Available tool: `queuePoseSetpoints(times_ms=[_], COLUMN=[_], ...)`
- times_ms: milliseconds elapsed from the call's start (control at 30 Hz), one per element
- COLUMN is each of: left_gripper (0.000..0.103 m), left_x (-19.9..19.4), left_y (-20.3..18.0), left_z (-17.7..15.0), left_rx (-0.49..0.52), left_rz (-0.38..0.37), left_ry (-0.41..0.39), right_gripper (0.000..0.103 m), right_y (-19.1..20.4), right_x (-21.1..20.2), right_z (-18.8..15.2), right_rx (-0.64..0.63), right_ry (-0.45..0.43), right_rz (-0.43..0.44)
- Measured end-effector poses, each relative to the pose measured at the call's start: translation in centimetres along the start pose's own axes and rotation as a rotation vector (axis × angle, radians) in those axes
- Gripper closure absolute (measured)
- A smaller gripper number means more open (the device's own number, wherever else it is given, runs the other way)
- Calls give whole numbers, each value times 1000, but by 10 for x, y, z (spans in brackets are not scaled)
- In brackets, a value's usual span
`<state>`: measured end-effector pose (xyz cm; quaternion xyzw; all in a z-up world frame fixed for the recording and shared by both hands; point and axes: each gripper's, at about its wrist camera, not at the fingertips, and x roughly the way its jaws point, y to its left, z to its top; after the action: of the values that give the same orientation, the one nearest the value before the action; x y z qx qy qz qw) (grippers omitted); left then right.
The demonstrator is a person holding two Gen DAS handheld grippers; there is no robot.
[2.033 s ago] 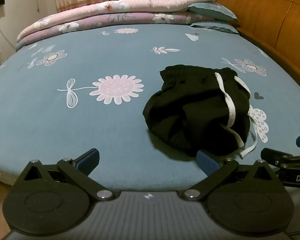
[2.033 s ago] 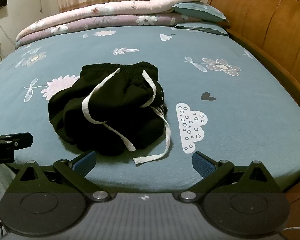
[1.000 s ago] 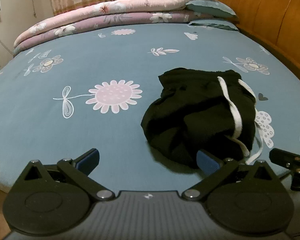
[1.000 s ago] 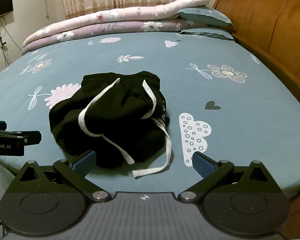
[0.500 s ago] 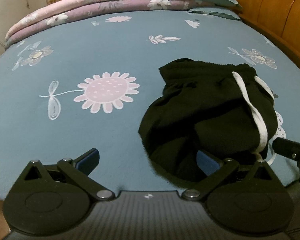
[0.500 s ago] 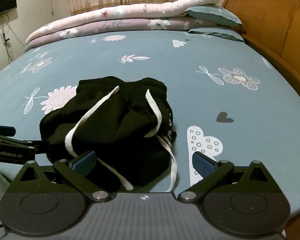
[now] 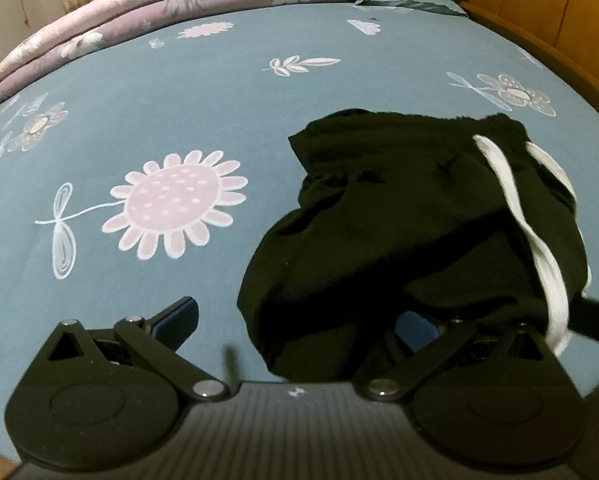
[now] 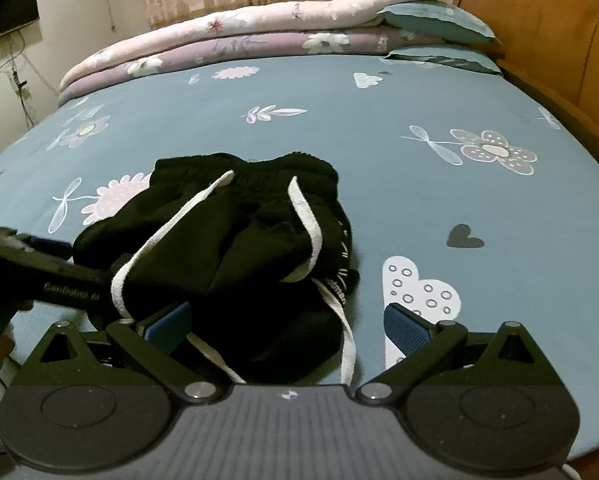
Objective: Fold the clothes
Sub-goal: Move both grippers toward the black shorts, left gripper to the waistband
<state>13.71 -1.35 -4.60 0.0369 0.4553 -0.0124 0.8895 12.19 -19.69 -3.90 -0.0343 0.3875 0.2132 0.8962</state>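
Lying crumpled on a floral blue bedsheet [image 8: 379,128], black shorts [image 8: 239,248]; both grippers' jaws spread.

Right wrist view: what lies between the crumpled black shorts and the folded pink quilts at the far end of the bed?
Only bare blue floral bedsheet, with printed flowers, separates the black shorts from the pink quilts.

The crumpled black fabric shorts [image 7: 411,232] hide part of the right pad of the left tool [image 7: 299,320]. In the right wrist view, the shorts' near hem and the ends of the white flat drawstring [image 8: 347,352] drop behind the right tool [image 8: 287,328]. The left tool's lettering there is too blurred to read. The wooden headboard [image 8: 547,28] and dark screen [image 8: 7,4] are cut off by the picture's edges.
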Motion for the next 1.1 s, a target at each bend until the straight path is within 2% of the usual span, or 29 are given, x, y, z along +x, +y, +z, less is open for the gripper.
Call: queuePoseSetpoints(times_ms=[167, 333, 600, 900, 1000, 1100], left_gripper=[0, 0, 0, 0, 0, 0], left_x=[11, 20, 29, 35, 31, 24], left_y=[8, 13, 32, 45, 44, 42], left_z=[16, 27, 8, -2, -1, 1], left_rx=[-7, -19, -101, -148, -122, -82], left_rz=[-7, -20, -127, -214, -215, -207], left_ry=[-17, -34, -49, -38, -46, -59], right_gripper=[0, 0, 0, 0, 0, 0], right_y=[6, 15, 24, 18, 8, 10], right_x=[11, 20, 45, 57, 57, 52], right_z=[8, 18, 6, -8, -14, -16], right_rx=[-16, -49, -58, -82, -80, -95], right_ry=[3, -33, 23, 23, -5, -11], right_rz=[16, 48, 119, 161, 199, 191])
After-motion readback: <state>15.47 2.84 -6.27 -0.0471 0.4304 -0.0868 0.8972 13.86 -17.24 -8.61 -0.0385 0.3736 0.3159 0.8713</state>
